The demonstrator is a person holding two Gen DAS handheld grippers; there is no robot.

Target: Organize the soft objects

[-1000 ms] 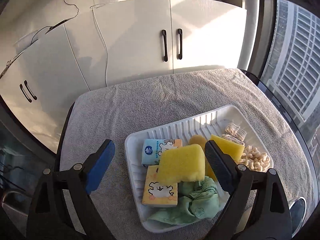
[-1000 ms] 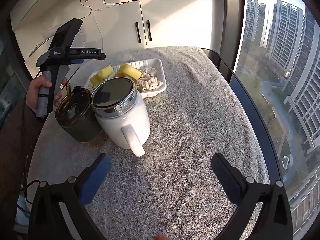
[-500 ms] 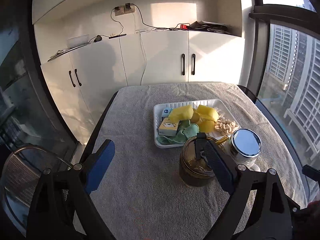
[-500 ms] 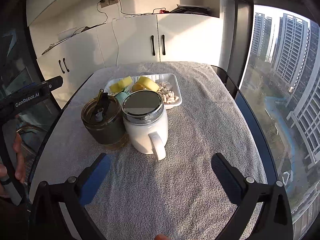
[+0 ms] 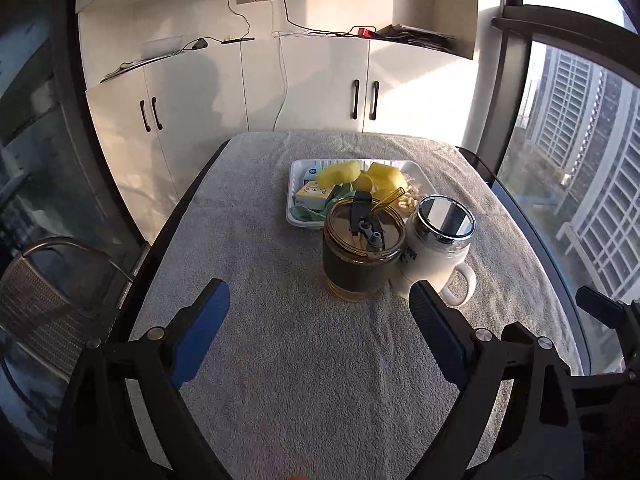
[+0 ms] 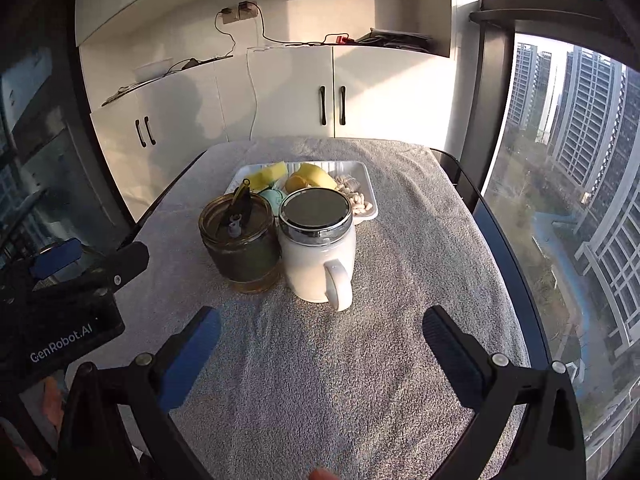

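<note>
"GenRobot.AI" printed white on left gripper (image 6: 60, 280). Both jaws wide open, empty; right gripper (image 6: 320, 344) likewise. Yellow sponges (image 5: 340, 172) in white tray (image 5: 296, 220) on bench (image 5: 280, 340); packet print perhaps cartoon, unreadable.

From my left wrist view, the amber jar (image 5: 362, 248) hides the tray's (image 5: 298, 168) near rim and green cloth (image 5: 304, 212).

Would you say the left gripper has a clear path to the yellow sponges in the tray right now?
Probably not straight on. The left gripper is open and empty, but the amber glass jar and white mug stand directly before the tray; reaching the yellow sponges means coming over them.
</note>
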